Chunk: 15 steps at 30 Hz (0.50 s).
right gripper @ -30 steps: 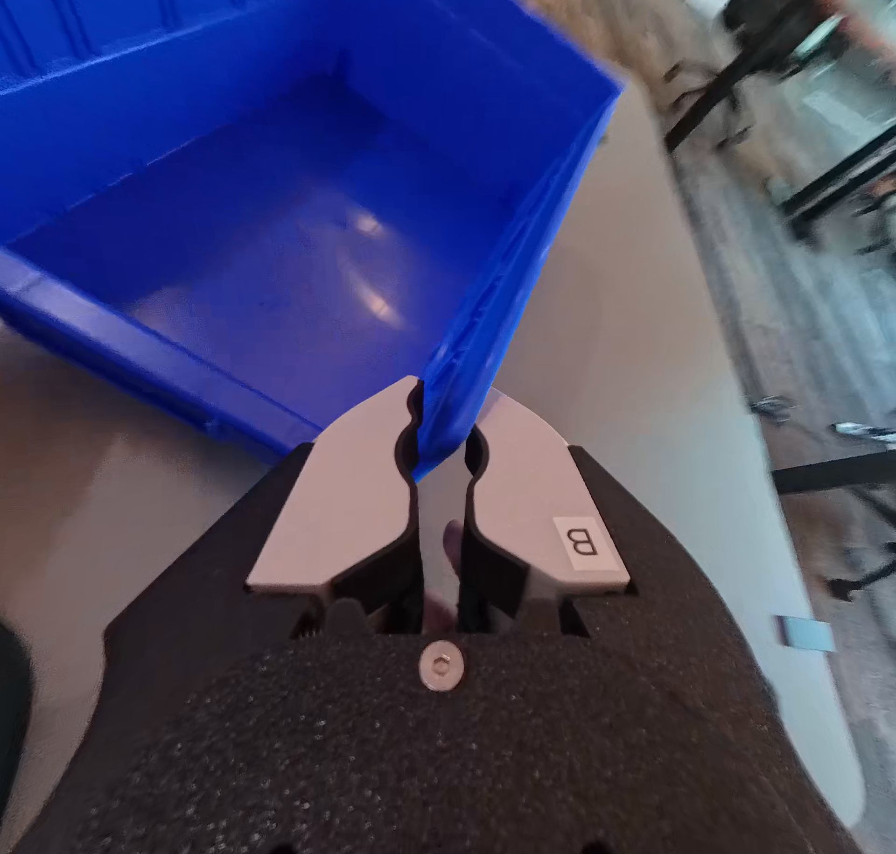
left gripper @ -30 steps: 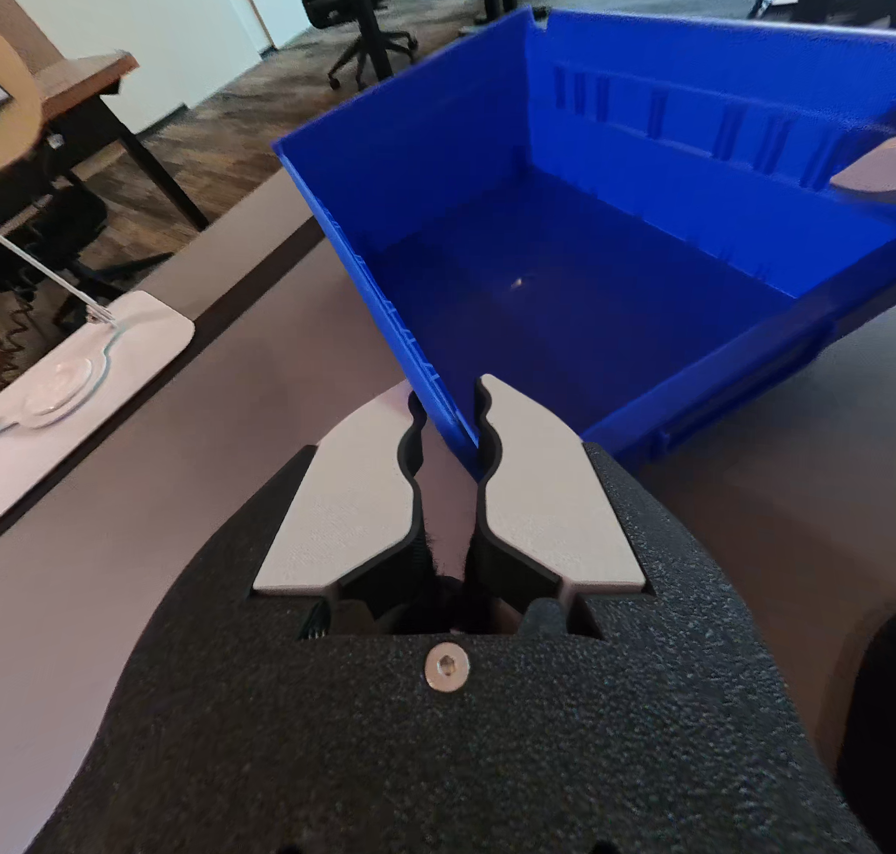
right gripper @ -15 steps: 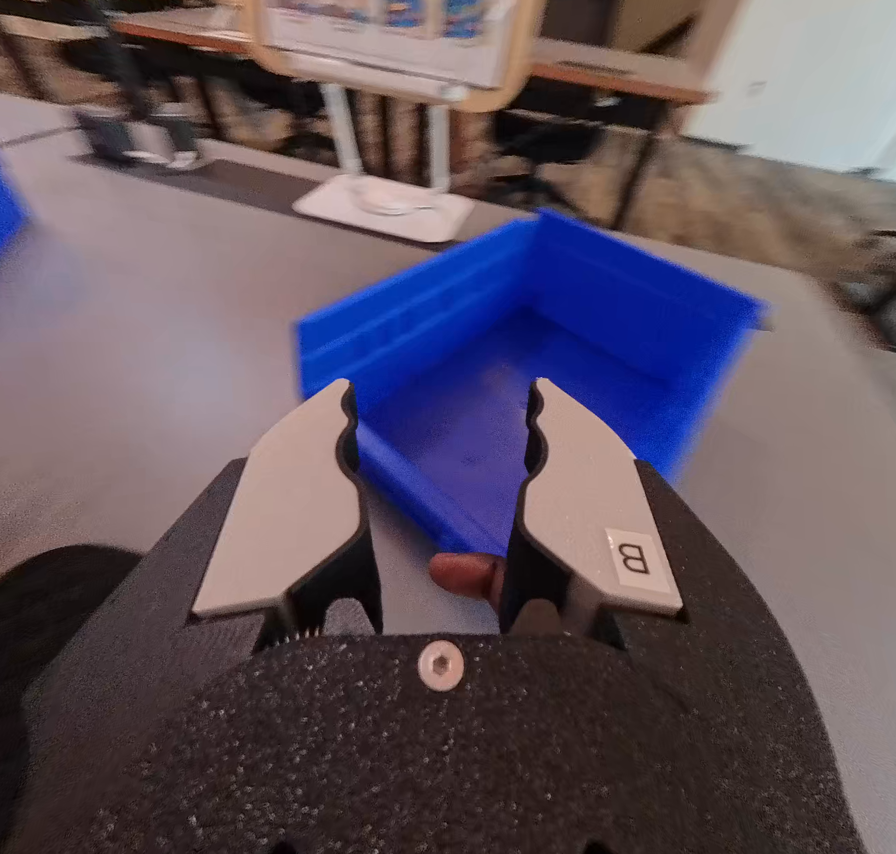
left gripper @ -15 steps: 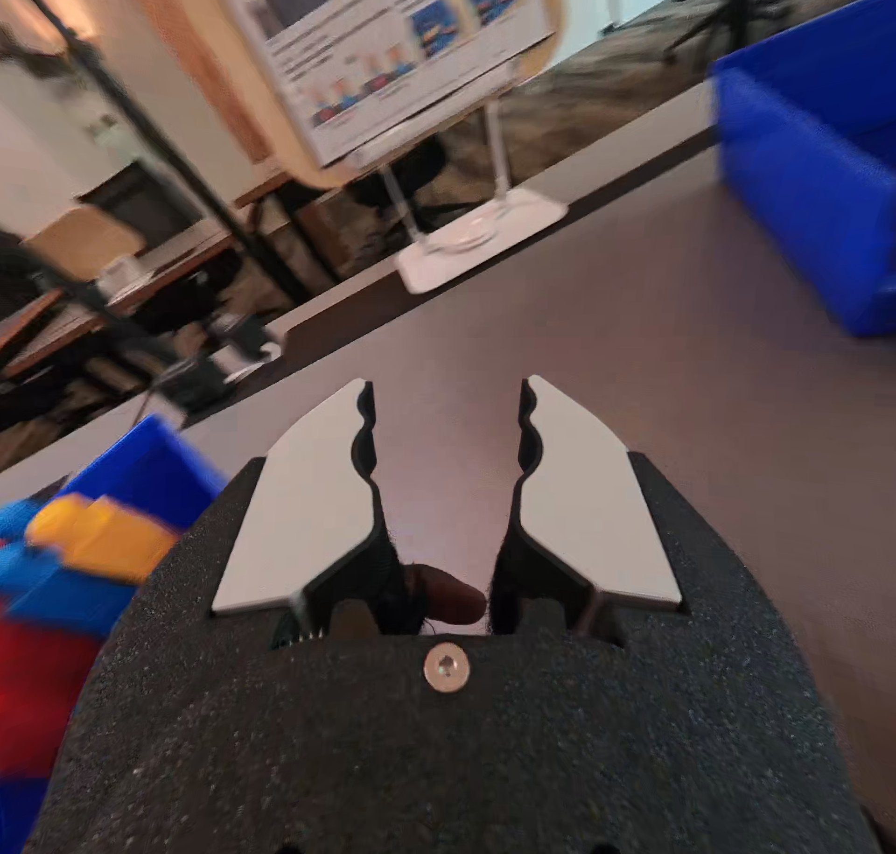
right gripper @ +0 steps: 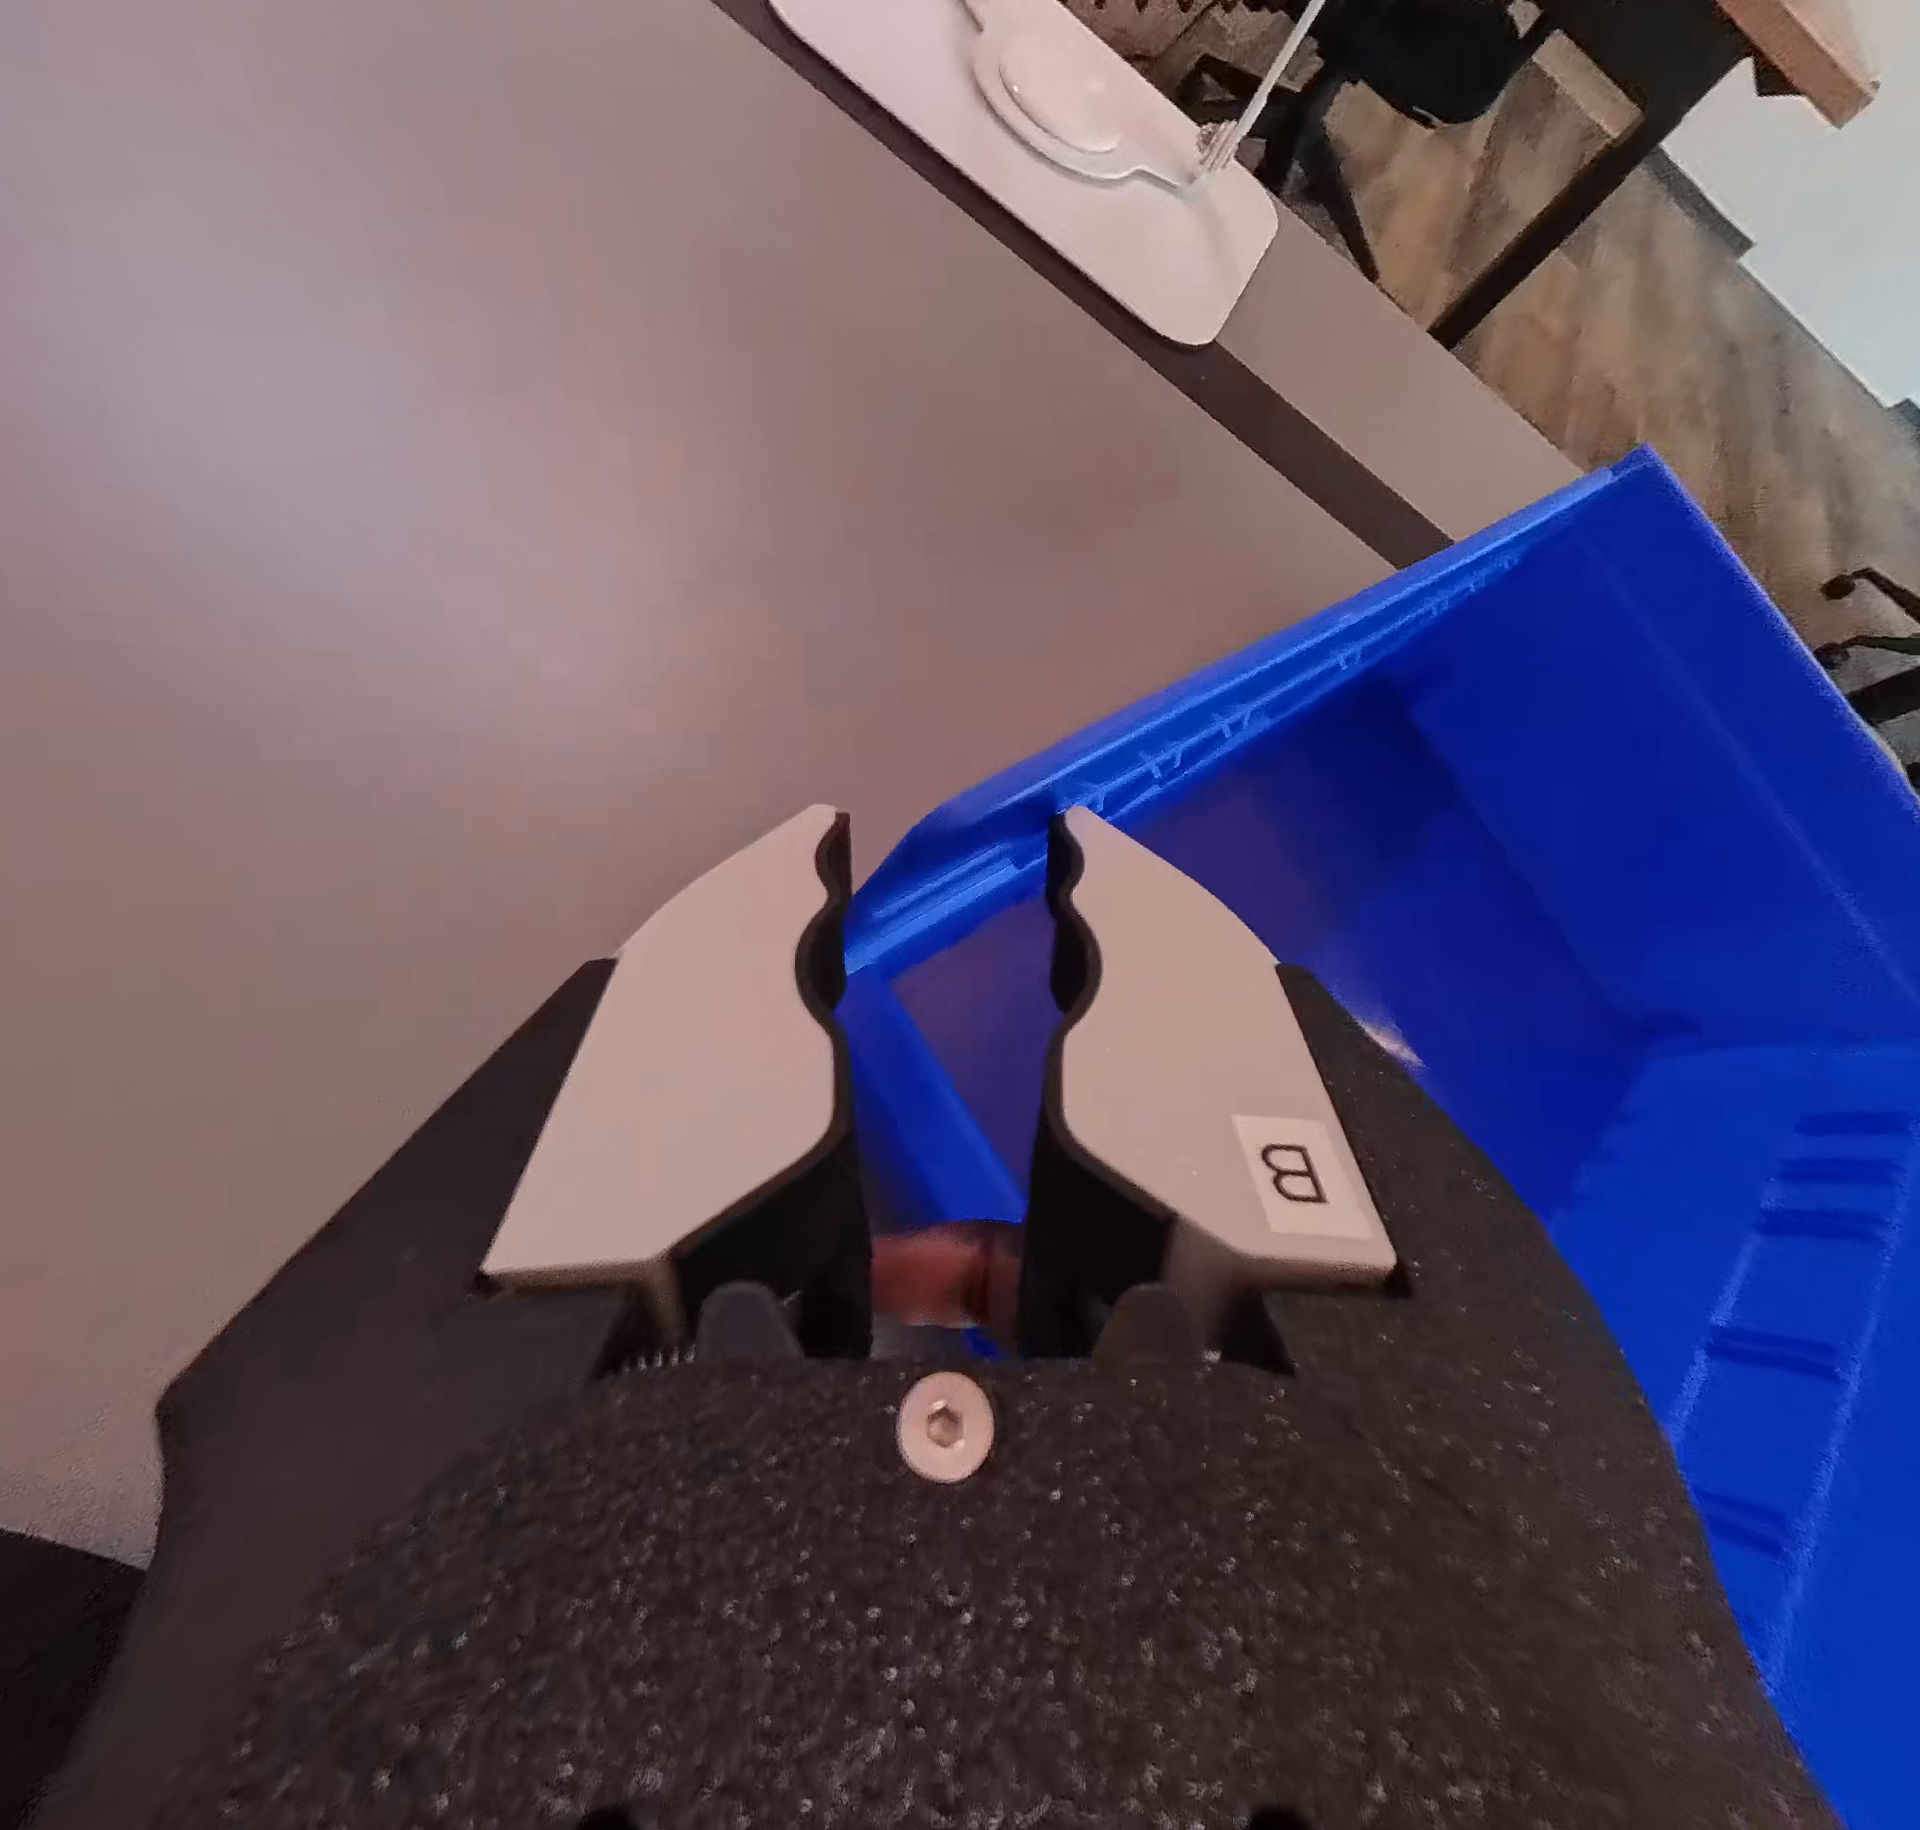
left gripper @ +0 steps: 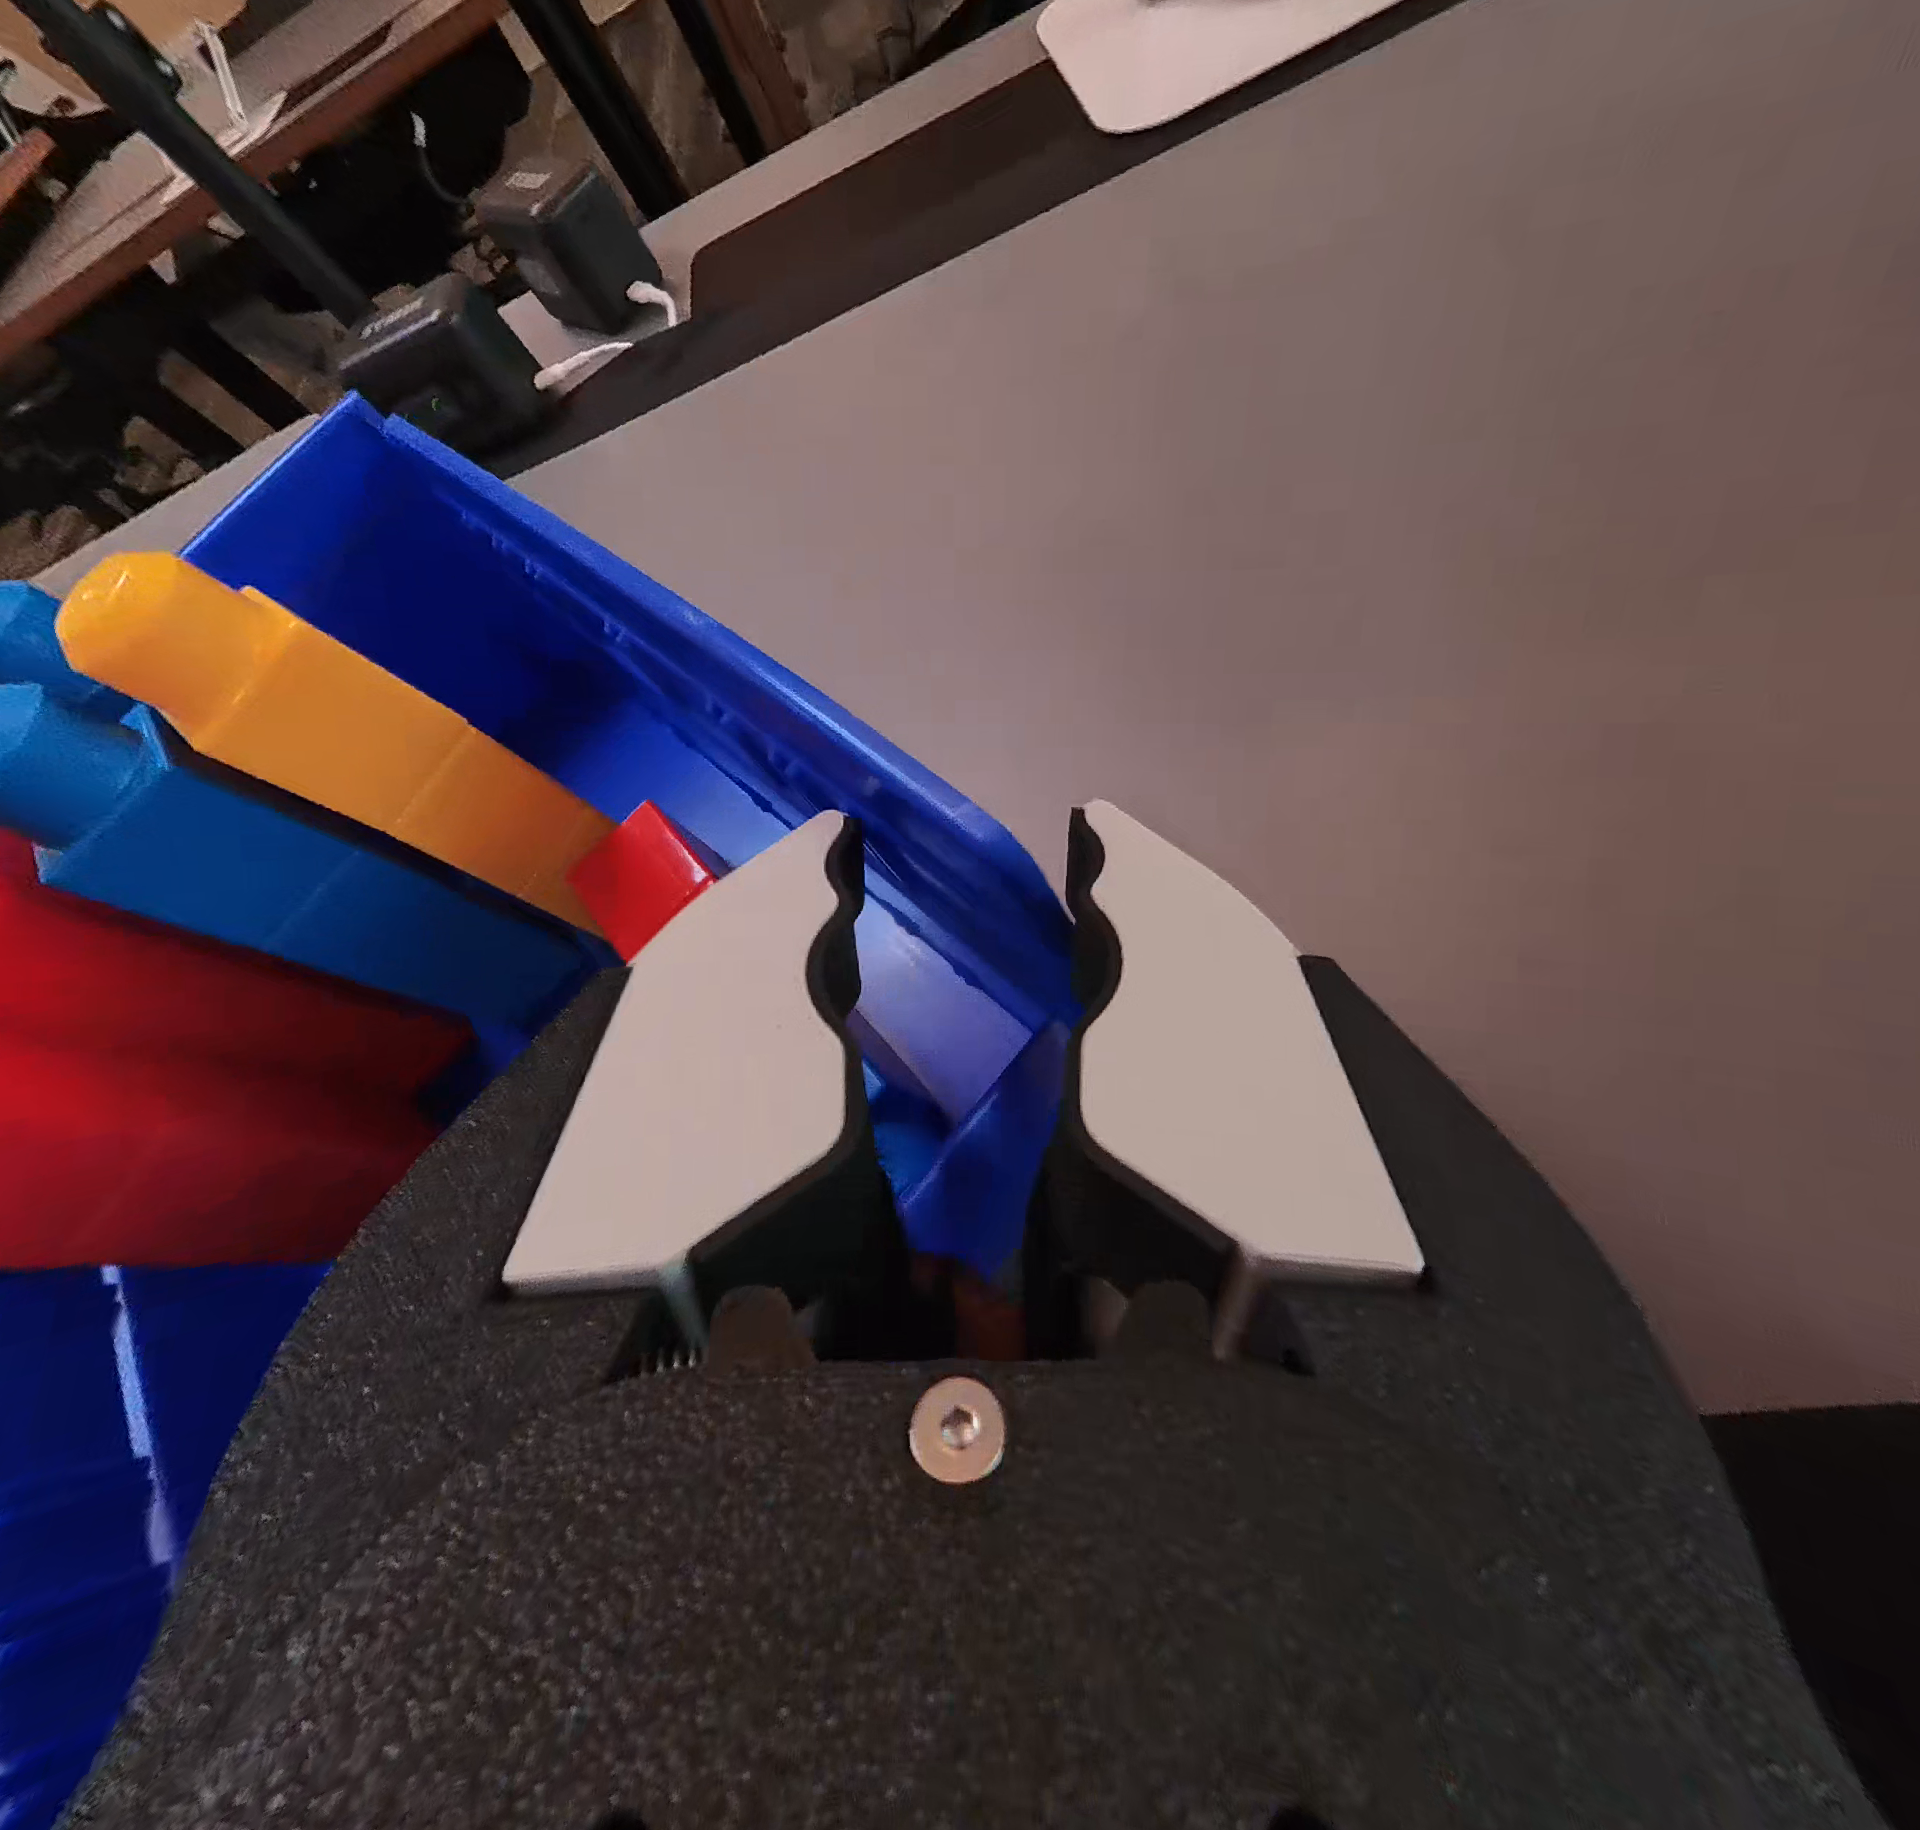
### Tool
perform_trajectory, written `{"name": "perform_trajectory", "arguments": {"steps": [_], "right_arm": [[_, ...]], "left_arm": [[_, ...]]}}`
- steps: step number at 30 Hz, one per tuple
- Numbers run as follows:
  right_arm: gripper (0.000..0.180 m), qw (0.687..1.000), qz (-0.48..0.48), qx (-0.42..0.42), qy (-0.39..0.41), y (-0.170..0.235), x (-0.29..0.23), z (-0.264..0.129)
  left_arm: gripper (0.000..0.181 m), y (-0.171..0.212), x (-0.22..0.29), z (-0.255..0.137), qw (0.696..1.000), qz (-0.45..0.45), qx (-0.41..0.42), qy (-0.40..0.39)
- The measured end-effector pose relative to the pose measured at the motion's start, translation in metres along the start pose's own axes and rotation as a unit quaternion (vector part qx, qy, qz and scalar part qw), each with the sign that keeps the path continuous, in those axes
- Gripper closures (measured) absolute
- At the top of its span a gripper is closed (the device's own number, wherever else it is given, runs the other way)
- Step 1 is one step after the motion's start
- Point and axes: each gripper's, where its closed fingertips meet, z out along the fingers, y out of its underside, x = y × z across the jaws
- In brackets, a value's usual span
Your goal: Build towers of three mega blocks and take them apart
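A white sticker (right gripper: pixel 1299 1189) marks the right gripper (right gripper: pixel 948 850), apparently parted.

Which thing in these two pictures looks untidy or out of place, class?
The blocks in the left bin lie jumbled and slanted, the orange one leaning over blue and red. The right bin looks empty. Nothing seems broken or spilled.

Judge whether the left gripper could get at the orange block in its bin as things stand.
Probably yes. The left gripper is open over the corner of the blue bin, and the orange block lies on top of the pile, uncovered, just left of the fingers.
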Motion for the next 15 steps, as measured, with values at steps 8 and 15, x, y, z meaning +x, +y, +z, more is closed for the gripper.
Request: {"name": "perform_trajectory", "arguments": {"steps": [8,15], "right_arm": [[0.150,0.999,-0.039,0.007,0.000,0.005,-0.011,-0.015],[0.150,0.998,-0.060,0.012,-0.031,0.006,-0.022,-0.024]], "left_arm": [[0.143,-0.016,0.029,0.006,0.999,0.026,0.020,0.041],[0.143,-0.040,0.084,0.008,0.989,0.074,0.045,0.120]]}}
